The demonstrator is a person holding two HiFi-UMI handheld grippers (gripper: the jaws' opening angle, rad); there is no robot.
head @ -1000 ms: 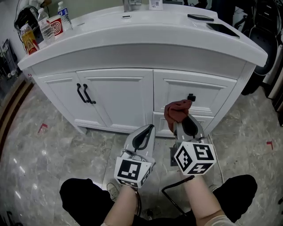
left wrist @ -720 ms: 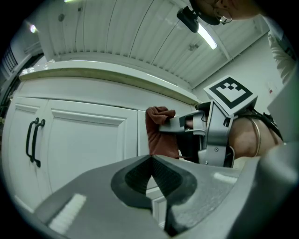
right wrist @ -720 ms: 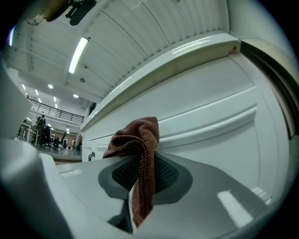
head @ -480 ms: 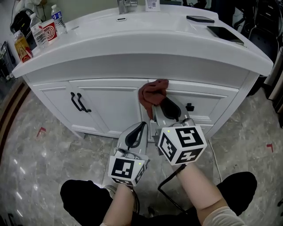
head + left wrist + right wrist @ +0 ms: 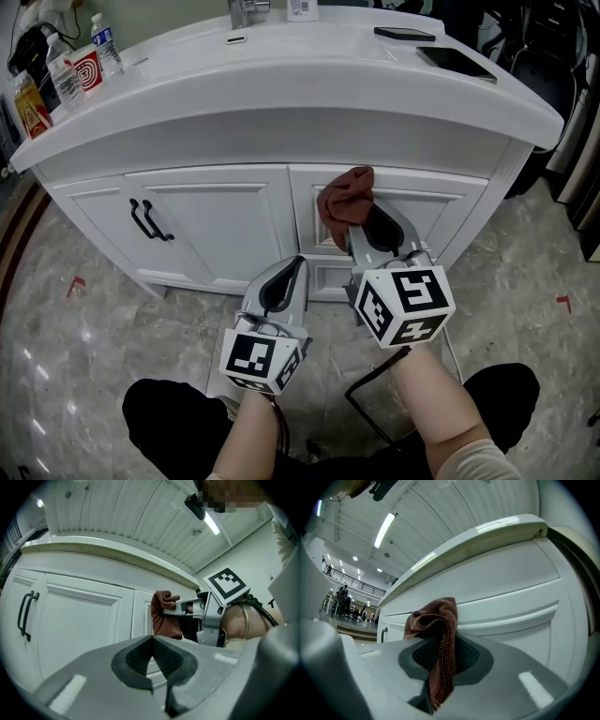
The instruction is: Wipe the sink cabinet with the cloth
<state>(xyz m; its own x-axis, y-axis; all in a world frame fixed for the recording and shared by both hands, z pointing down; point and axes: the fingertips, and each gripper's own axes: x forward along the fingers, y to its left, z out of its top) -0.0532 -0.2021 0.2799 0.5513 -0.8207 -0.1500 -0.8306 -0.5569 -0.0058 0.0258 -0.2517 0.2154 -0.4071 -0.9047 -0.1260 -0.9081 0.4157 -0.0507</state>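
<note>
The white sink cabinet (image 5: 216, 220) fills the head view. A reddish-brown cloth (image 5: 345, 202) is pressed against the top left corner of the right drawer front, just under the countertop overhang. My right gripper (image 5: 367, 228) is shut on the cloth (image 5: 436, 625), whose bunched end sticks out past the jaws onto the white panel (image 5: 511, 588). My left gripper (image 5: 286, 281) hangs lower and to the left, shut and holding nothing, short of the cabinet. From the left gripper view (image 5: 152, 660) I see the cloth (image 5: 164, 616) and the right gripper (image 5: 206, 616) at the drawer.
Two black handles (image 5: 150, 220) sit on the left door. Bottles (image 5: 66, 80) and a red-and-white cup (image 5: 86, 67) stand on the countertop's left end, and flat dark devices (image 5: 455, 61) lie at its right. A black cable (image 5: 375, 384) runs over the marble floor (image 5: 56, 309) by my knees.
The right gripper has carried the cloth up and to the left across the drawer front, from beside the black knob to the top corner. The left gripper stayed low and shut.
</note>
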